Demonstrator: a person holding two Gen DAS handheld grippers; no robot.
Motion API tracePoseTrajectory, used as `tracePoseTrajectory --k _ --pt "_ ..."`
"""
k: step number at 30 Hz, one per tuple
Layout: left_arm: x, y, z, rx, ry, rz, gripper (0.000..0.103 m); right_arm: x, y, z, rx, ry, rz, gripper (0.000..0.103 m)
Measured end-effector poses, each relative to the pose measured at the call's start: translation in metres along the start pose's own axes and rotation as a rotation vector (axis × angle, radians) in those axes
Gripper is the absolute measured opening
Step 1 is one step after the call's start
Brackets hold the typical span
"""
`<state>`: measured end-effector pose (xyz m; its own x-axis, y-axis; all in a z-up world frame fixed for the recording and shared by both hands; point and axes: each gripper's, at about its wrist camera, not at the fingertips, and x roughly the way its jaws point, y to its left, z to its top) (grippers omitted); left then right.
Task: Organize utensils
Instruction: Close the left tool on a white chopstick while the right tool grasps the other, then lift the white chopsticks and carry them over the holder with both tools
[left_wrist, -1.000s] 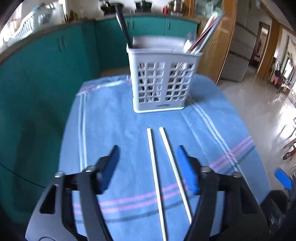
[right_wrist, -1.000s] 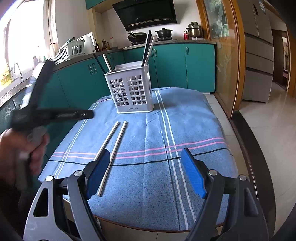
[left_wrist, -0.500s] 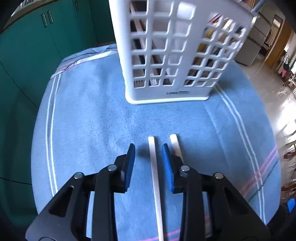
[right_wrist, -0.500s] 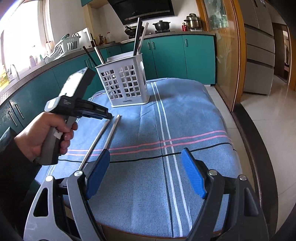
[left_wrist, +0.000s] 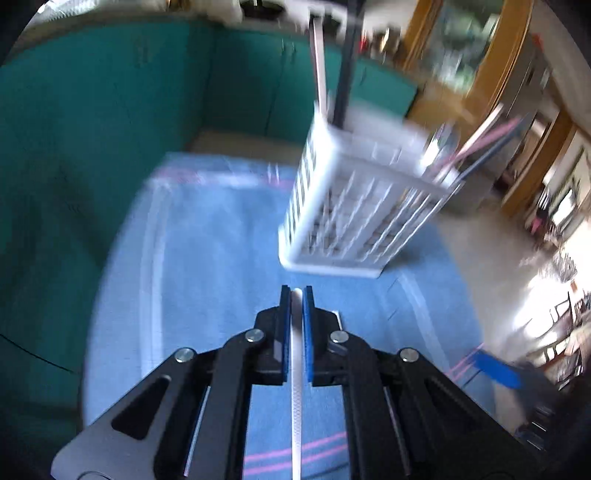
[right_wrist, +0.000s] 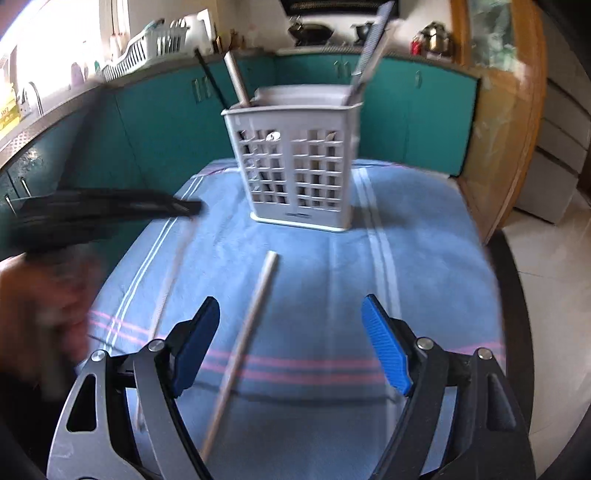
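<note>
One white chopstick (left_wrist: 296, 387) sits pinched in the left tool (left_wrist: 296, 295); basket (right_wrist: 295, 162) lettering unreadable.

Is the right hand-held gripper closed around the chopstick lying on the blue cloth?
No, the right hand-held gripper stands wide open, and the chopstick lies on the blue cloth with neither pad touching it.

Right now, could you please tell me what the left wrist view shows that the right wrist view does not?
Only the left wrist view shows the left gripper shut on a white chopstick. Only the right wrist view shows the open right gripper, a second chopstick lying on the cloth, and a hand. Both show the white basket and blue cloth.
</note>
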<state>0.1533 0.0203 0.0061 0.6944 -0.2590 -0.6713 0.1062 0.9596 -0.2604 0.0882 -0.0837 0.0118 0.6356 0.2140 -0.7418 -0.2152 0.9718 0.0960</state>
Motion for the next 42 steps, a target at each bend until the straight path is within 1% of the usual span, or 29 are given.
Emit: tracePoseTrajectory --k 2,3,4,6,7,8,10,11,12,13,15,17,20,23,25,26,29,33,37,42 --pt "-0.029 0.000 0.006 0.013 -0.070 0.001 0.006 0.023 0.006 0.014 0.004 0.040 0.005 0.077" --pt "-0.048 -0.003 0.009 0.027 -0.116 0.001 0.006 0.040 0.011 0.023 0.005 0.070 -0.001 0.077" --pt "-0.065 -0.004 0.011 0.031 -0.154 -0.006 0.006 0.049 0.013 0.027 0.002 0.081 -0.011 0.077" --pt "-0.086 -0.005 0.015 0.033 -0.204 -0.017 0.006 0.075 0.021 0.038 -0.005 0.113 -0.041 0.074" --pt "-0.095 -0.008 0.015 0.038 -0.216 -0.021 0.006 0.085 0.023 0.042 -0.004 0.128 -0.046 0.069" --pt "-0.100 -0.010 0.017 0.041 -0.229 -0.023 0.006 0.099 0.025 0.046 0.001 0.158 -0.054 0.061" --pt "-0.113 -0.011 0.019 0.048 -0.253 -0.025 0.006 0.119 0.028 0.049 0.015 0.205 -0.071 0.054" --pt "-0.116 -0.012 0.019 0.055 -0.259 -0.026 0.006 0.126 0.028 0.050 0.014 0.220 -0.083 0.047" --pt "-0.117 -0.012 0.019 0.054 -0.262 -0.027 0.006 0.136 0.030 0.049 0.004 0.250 -0.109 0.043" --pt "-0.118 -0.013 0.019 0.057 -0.264 -0.032 0.006 0.143 0.031 0.048 0.004 0.274 -0.110 0.038" --pt "-0.118 -0.014 0.018 0.068 -0.266 -0.031 0.006 0.146 0.036 0.048 -0.020 0.260 -0.130 0.029" --pt "-0.122 -0.012 0.016 0.067 -0.269 -0.034 0.006 0.148 0.041 0.050 -0.036 0.258 -0.120 0.007" --pt "-0.130 -0.007 0.014 0.063 -0.270 -0.036 0.006 0.148 0.045 0.053 -0.063 0.271 -0.099 0.006" --pt "-0.130 -0.006 0.012 0.067 -0.269 -0.028 0.006 0.123 0.041 0.059 -0.035 0.190 -0.082 0.006" --pt "-0.131 -0.007 0.011 0.074 -0.269 -0.029 0.006 0.090 0.037 0.064 -0.014 0.124 -0.048 0.006" --pt "-0.132 -0.008 0.010 0.078 -0.269 -0.029 0.006 0.072 0.035 0.065 -0.010 0.089 -0.036 0.006" --pt "-0.134 -0.012 0.008 0.094 -0.274 -0.027 0.006 0.003 0.030 0.064 -0.023 -0.041 -0.024 0.006" --pt "-0.135 -0.025 0.004 0.128 -0.274 -0.012 0.006 -0.072 0.022 0.052 -0.004 -0.150 0.011 0.006" --pt "-0.144 -0.041 -0.001 0.166 -0.287 -0.004 0.006 -0.121 0.017 0.046 0.010 -0.229 0.038 0.006" --pt "-0.161 -0.060 -0.002 0.188 -0.299 -0.008 0.006 -0.167 0.012 0.039 0.022 -0.307 0.075 0.006"
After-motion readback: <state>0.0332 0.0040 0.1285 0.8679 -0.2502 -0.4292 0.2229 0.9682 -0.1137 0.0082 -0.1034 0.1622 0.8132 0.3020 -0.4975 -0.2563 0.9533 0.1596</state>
